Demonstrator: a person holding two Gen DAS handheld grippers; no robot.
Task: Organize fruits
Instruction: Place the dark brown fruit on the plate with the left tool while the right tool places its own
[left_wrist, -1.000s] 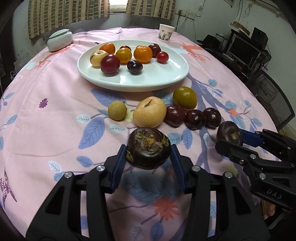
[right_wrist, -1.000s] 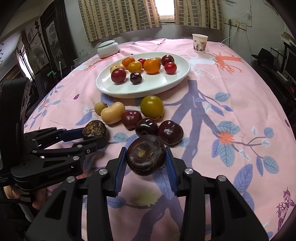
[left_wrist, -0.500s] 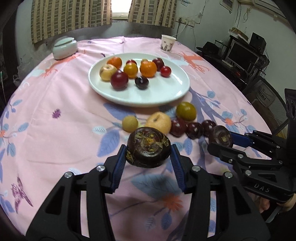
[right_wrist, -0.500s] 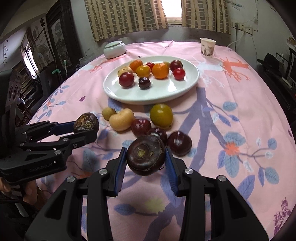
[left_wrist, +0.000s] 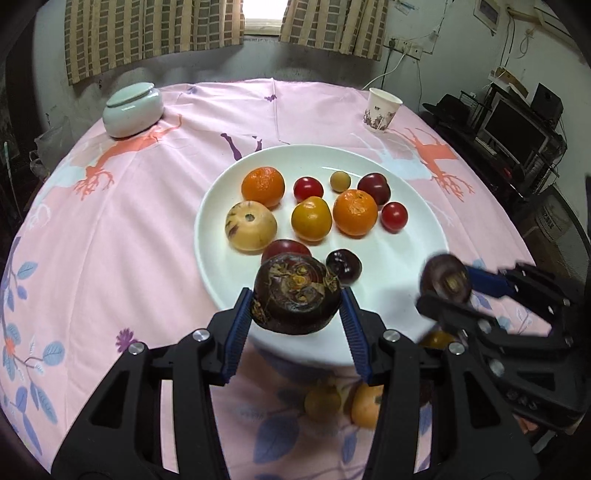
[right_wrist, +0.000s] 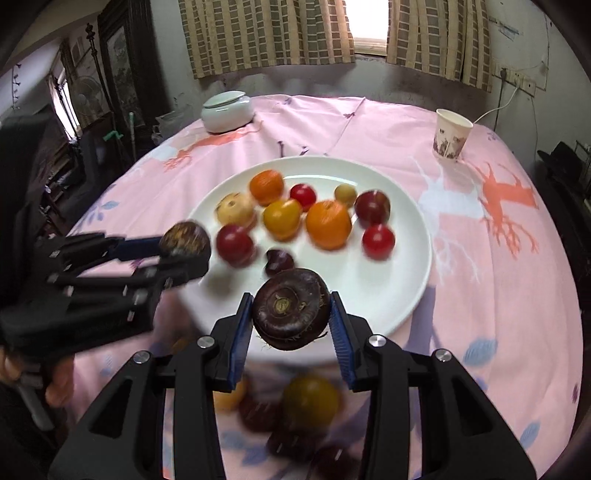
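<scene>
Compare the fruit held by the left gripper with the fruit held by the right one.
The left chestnut shows yellowish flaky patches on its top; the right chestnut is smoother, with one pale central spot. The left chestnut hangs over the white plate's near-left rim, the right chestnut over its near-right rim. Both are dark, flattened, and clamped sideways between blue pads: left gripper, right gripper.

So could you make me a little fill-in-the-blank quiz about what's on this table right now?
1. Each gripper's fingers clamp a dark, round ____ fruit: the left gripper holds one, the right gripper another.
2. Both held fruits hover over the near rim of the white ____.
3. The plate holds two ____ mandarins.
4. The paper cup stands upright on the ____ tablecloth.

Missing words: purple; plate; orange; pink
</scene>
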